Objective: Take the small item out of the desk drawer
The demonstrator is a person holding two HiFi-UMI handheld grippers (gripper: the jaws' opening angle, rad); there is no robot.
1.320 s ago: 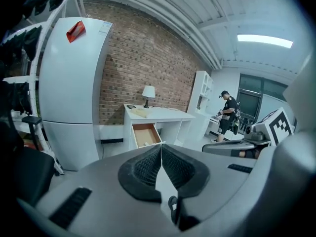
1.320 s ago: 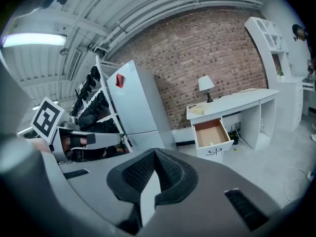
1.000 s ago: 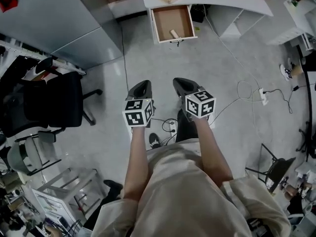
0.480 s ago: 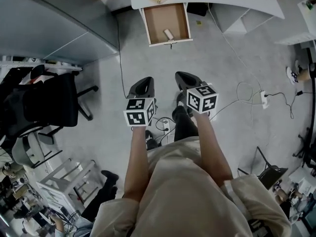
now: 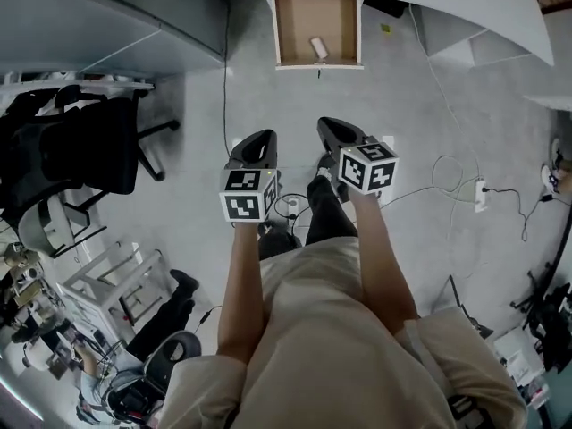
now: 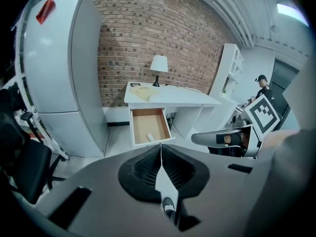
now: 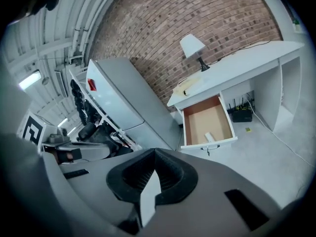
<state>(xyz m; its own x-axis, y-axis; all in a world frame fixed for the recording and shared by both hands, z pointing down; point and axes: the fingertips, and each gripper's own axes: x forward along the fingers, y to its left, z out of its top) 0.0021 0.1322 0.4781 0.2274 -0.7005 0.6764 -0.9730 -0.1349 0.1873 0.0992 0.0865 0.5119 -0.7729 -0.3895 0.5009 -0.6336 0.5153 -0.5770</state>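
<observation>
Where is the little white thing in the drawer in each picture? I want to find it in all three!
Head view: the little white thing is at the top, a bit right of the middle.
Left gripper view: it is near the middle, a little below centre.
Right gripper view: it is right of the middle, a little below centre.
Shared landmark: the open drawer; the thing lies by its front edge in every view.

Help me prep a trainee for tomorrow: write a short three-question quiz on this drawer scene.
1. True or false: the drawer stands open.
2. What lies inside it? A) a small pale item B) a mug C) nothing
3. Fill in: the left gripper and the right gripper both have their jaws ____, with nothing between them.

Key: 1 true; 2 A; 3 shut
</observation>
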